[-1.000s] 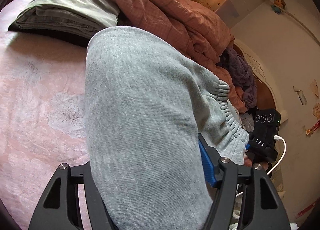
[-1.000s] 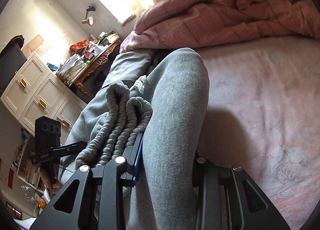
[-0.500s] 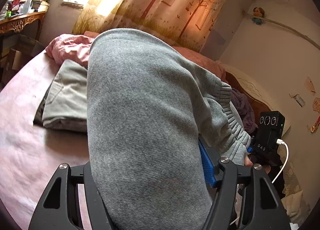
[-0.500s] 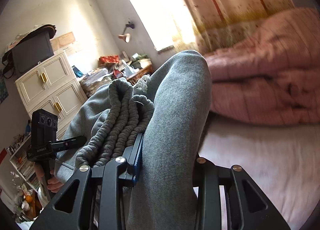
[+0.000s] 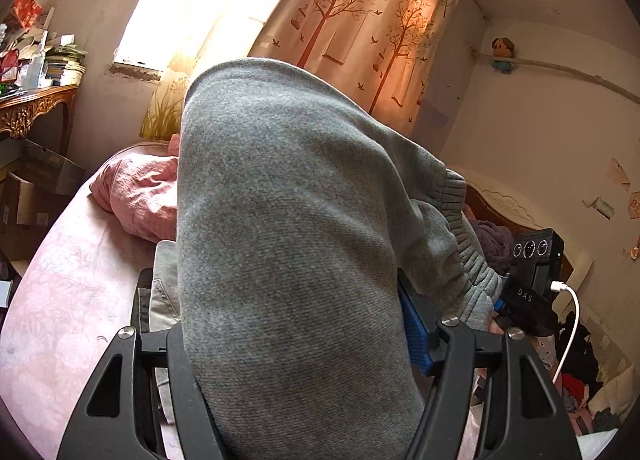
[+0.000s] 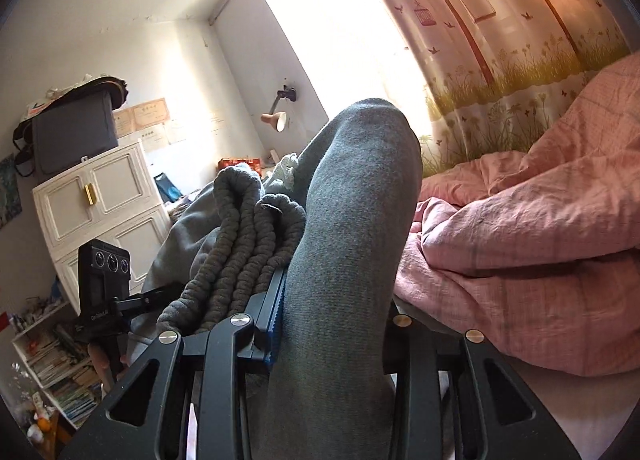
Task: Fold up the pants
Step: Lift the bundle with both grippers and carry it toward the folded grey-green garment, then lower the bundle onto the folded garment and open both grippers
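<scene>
The grey sweatpants (image 5: 292,244) fill the middle of the left wrist view, draped over and between the fingers of my left gripper (image 5: 304,348), which is shut on them. Their ribbed hem (image 5: 460,227) hangs to the right. In the right wrist view the same grey pants (image 6: 352,244) rise between the fingers of my right gripper (image 6: 332,324), shut on them, with the bunched ribbed waistband (image 6: 244,244) on the left. Both grippers hold the pants lifted above the bed. The fingertips are hidden by cloth.
A pink bed sheet (image 5: 60,300) lies below, with a rumpled pink quilt (image 6: 540,227) at the far side. Folded pale green clothing (image 5: 164,292) lies on the bed under the pants. A white cabinet (image 6: 100,211) and a cluttered wooden desk (image 5: 36,99) stand at the left.
Both grippers have risen and tilted upward with the pants; the views swung from the bed surface to the window and curtain. The grip on the pants is unchanged.
</scene>
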Demonstrator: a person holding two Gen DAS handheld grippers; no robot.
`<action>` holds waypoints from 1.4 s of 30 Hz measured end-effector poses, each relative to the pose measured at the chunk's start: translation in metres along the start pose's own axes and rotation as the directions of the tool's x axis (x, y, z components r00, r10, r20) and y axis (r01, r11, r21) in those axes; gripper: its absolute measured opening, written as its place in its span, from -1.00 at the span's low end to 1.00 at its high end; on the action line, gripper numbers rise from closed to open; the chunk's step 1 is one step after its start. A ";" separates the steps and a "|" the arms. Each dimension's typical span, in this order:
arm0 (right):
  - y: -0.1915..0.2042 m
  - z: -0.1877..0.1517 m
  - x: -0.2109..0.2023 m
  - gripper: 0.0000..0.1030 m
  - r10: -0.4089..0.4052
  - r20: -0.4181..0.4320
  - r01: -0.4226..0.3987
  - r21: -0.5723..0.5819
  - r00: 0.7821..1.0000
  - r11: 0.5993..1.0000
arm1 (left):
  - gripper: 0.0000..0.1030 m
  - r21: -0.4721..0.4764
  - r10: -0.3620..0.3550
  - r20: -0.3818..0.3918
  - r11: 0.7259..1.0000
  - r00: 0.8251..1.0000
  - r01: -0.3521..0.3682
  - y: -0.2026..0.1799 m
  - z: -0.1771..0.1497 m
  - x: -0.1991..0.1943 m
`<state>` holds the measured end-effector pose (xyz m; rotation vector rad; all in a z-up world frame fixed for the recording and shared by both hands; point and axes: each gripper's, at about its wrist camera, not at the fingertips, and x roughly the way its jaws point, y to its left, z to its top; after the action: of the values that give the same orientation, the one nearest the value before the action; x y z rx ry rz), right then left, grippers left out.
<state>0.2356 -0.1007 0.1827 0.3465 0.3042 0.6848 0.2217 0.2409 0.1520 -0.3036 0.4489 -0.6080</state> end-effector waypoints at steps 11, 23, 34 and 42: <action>-0.070 -0.084 0.138 -0.35 -0.175 -0.210 0.178 -0.001 0.962 0.984 | 0.27 -0.161 0.051 -0.171 0.984 0.984 -0.079 0.121 -0.064 0.104; -0.121 -0.108 0.165 -0.29 -0.156 -0.316 0.200 0.111 0.936 0.973 | 0.36 -0.173 0.055 -0.160 0.981 0.986 -0.083 0.128 -0.069 0.107; -0.122 -0.109 0.165 -0.27 -0.135 -0.387 0.227 0.202 0.912 0.953 | 0.44 -0.121 0.151 -0.236 0.976 0.960 -0.183 0.118 -0.061 0.114; -0.140 -0.115 0.162 0.04 -0.108 -0.397 0.233 0.283 0.911 0.930 | 0.63 -0.040 0.229 -0.226 0.969 0.947 -0.243 0.111 -0.059 0.110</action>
<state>0.3895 -0.0709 -0.0033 0.4960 0.8134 0.5202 0.3262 0.2530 0.0221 -0.2428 0.7096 -0.3929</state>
